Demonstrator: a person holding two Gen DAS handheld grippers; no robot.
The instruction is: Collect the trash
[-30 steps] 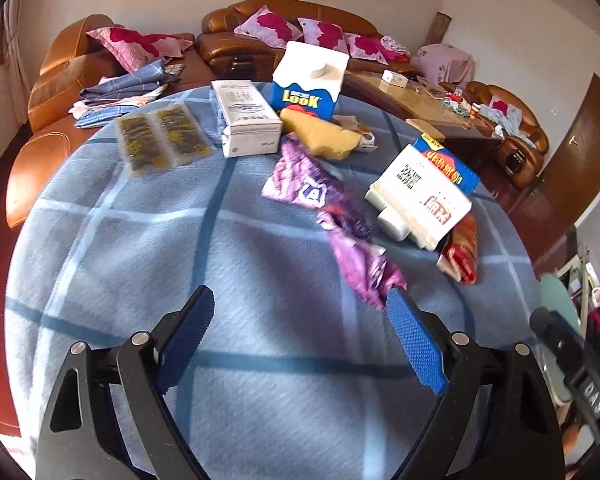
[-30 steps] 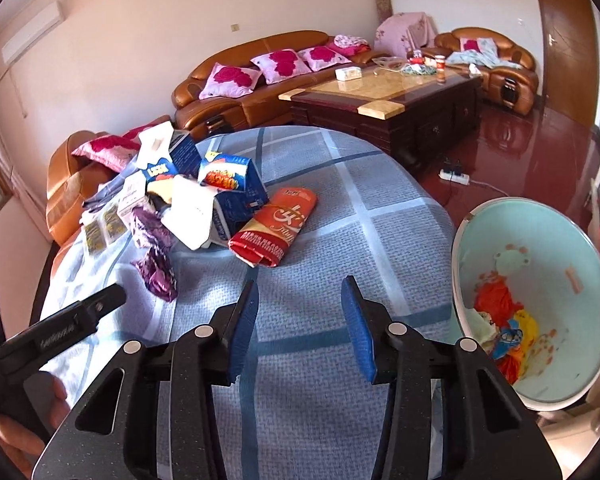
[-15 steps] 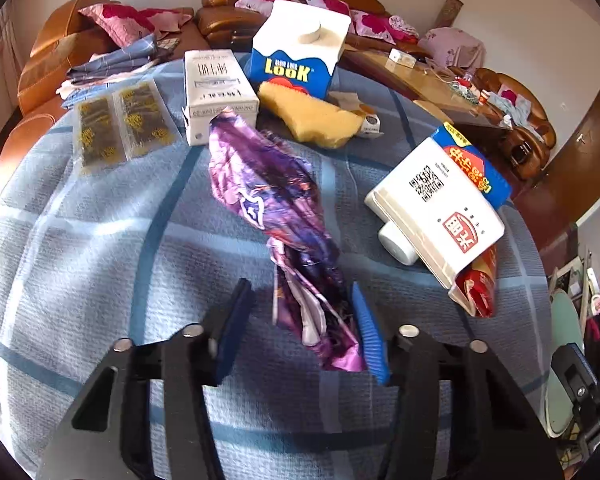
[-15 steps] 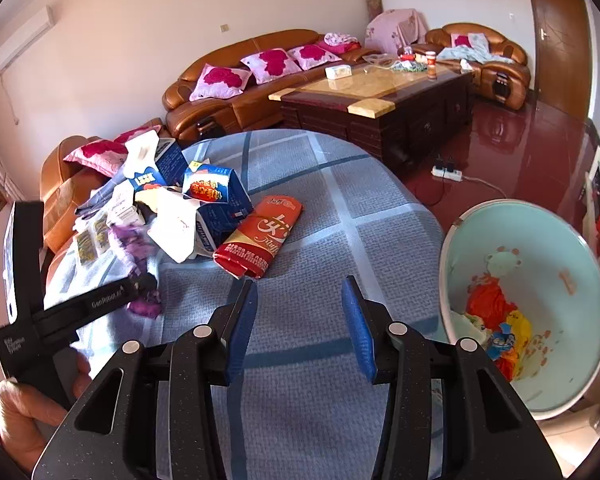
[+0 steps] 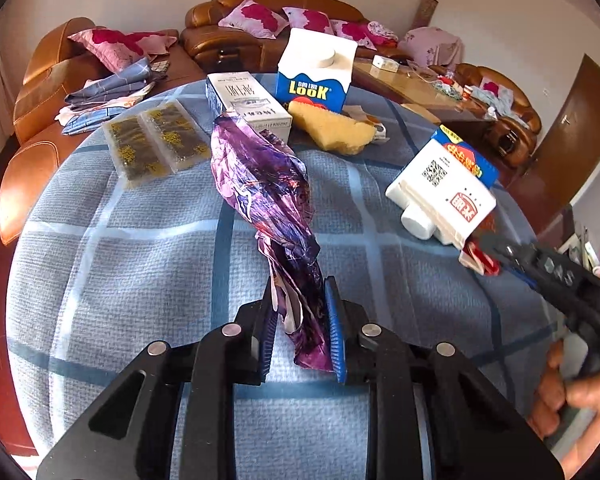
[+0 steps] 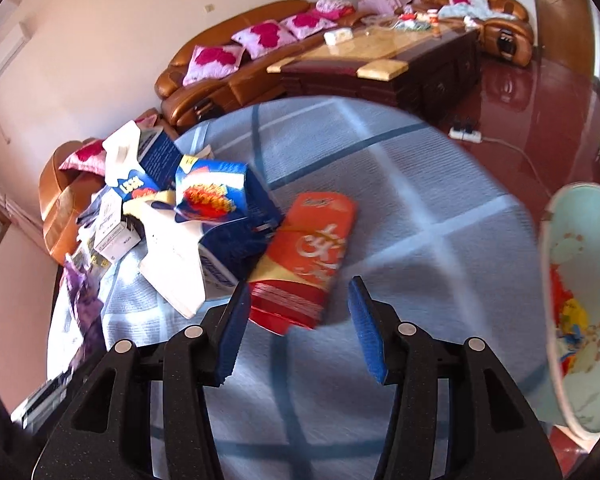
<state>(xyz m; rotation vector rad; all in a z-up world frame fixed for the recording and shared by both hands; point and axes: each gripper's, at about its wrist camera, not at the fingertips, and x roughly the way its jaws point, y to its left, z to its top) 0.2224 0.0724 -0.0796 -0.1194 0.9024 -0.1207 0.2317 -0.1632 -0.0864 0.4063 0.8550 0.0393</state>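
From the left wrist camera, the left gripper (image 5: pixel 300 320) is clamped on the near end of a crinkled purple wrapper (image 5: pixel 268 188), which trails away over the blue checked tablecloth (image 5: pixel 112 248). Beyond it sit a milk carton (image 5: pixel 316 70), a white box (image 5: pixel 246 100) and a sponge (image 5: pixel 334 132). The wrapper looks light, thin and floppy, likely slippery foil, so a pinch on a bunched end seems the surest hold. From the right wrist camera, the right gripper (image 6: pixel 298 320) has its fingers apart and holds nothing, with the near end of a red snack packet (image 6: pixel 308 252) lying between them. A pale green bin (image 6: pixel 580 320) with trash inside stands just off the table's right edge.
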